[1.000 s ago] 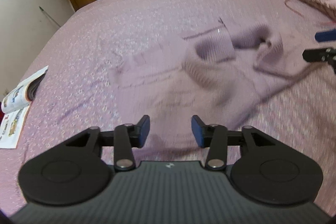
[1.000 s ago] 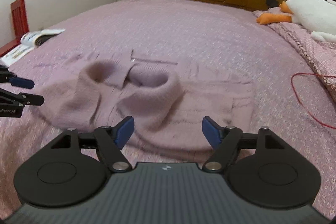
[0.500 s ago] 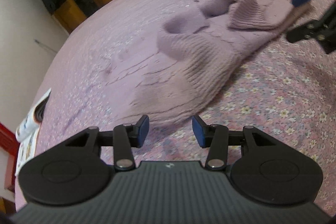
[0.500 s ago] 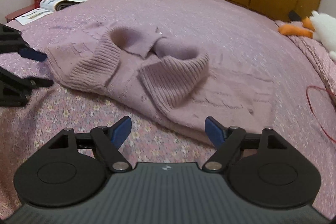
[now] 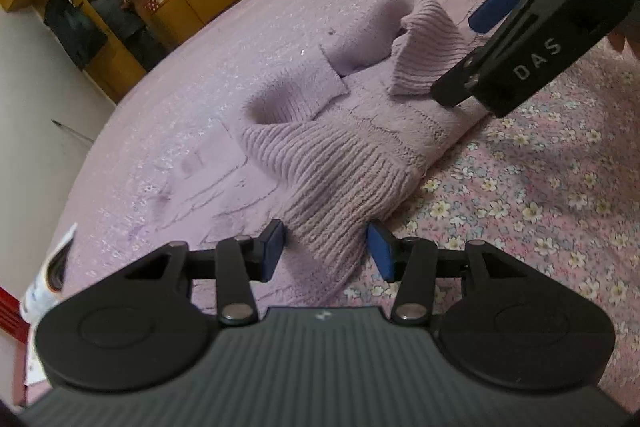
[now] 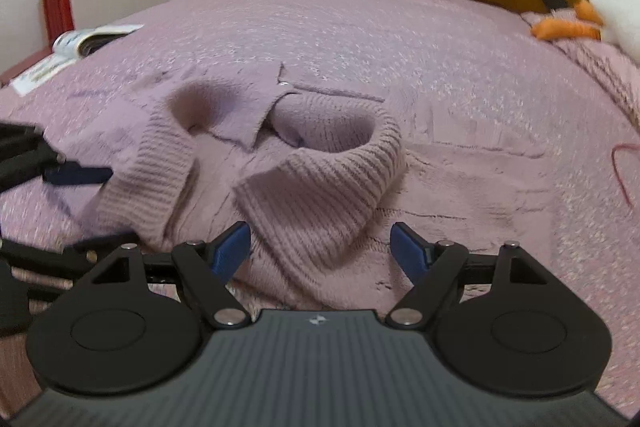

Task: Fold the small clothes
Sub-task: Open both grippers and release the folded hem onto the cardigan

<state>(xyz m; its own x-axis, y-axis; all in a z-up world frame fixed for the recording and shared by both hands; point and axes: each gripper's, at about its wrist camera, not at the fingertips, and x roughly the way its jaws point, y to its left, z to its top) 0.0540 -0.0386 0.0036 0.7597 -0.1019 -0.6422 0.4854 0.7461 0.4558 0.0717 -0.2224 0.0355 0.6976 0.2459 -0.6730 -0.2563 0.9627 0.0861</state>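
One ribbed lilac knit sweater (image 5: 360, 131) lies rumpled on the floral bedspread (image 5: 540, 195), two chunky cuffs curled open. Both tools have dropped in close since a moment ago: left gripper (image 5: 326, 247) spread around one cuff, right gripper (image 6: 320, 247) spread wide around the other, neither pinching yet.

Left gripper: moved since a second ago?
Yes. The left gripper has closed in on the lilac ribbed knit sweater on the bed; its open fingers now straddle the near ribbed cuff.
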